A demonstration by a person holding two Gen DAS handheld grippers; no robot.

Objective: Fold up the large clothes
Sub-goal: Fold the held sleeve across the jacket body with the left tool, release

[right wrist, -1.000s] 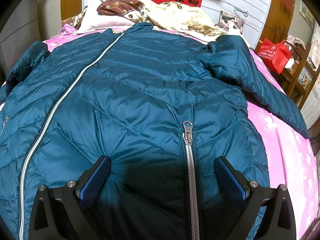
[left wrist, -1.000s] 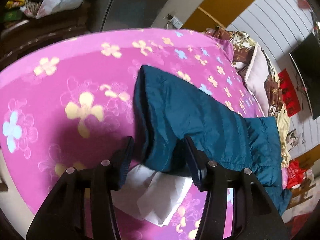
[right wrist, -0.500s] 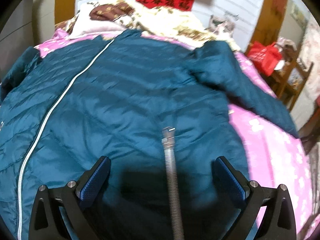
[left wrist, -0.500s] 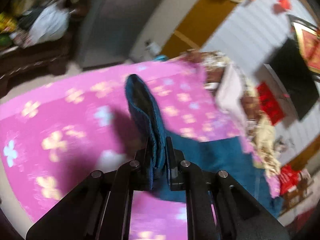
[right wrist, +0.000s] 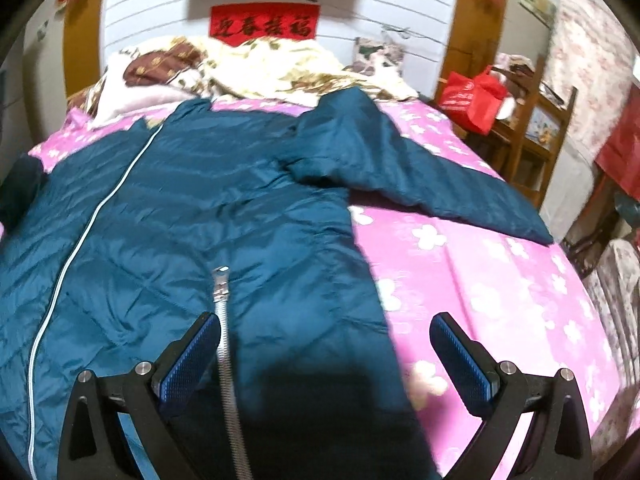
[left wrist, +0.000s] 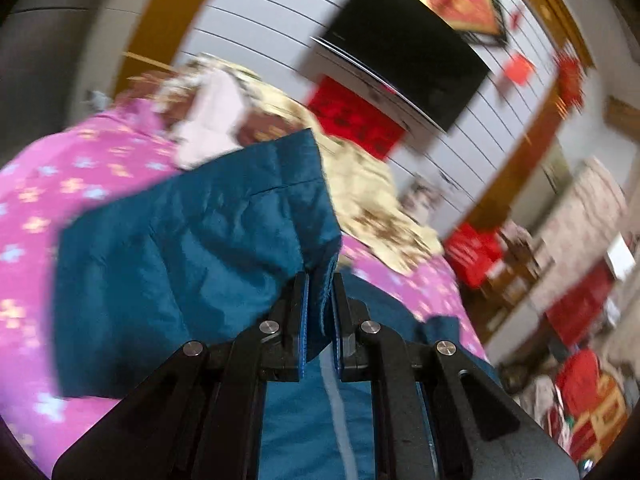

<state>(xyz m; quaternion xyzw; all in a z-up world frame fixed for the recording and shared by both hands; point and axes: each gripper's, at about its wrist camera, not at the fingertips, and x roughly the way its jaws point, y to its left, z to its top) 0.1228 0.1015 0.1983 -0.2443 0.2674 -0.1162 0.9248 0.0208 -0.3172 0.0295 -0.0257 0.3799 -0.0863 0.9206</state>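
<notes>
A large teal quilted jacket point(right wrist: 192, 220) lies front up on a pink flowered bed point(right wrist: 480, 272), its zipper point(right wrist: 222, 296) running toward me. Its right sleeve point(right wrist: 420, 176) lies stretched out to the side. My right gripper point(right wrist: 324, 332) is open and empty, hovering over the jacket's lower right hem. In the left wrist view my left gripper point(left wrist: 320, 284) is shut on the cuff of the other sleeve point(left wrist: 192, 248), which is lifted off the bed and hangs above the jacket body.
Pillows and a floral quilt point(right wrist: 256, 68) pile at the head of the bed. A wooden shelf with a red bag point(right wrist: 472, 96) stands at the bed's right side. A black screen point(left wrist: 404, 52) hangs on the striped wall.
My left gripper closed on the sleeve cuff, then lifted and swung it toward the jacket body. My right gripper shifted right toward the hem's edge and stayed open.
</notes>
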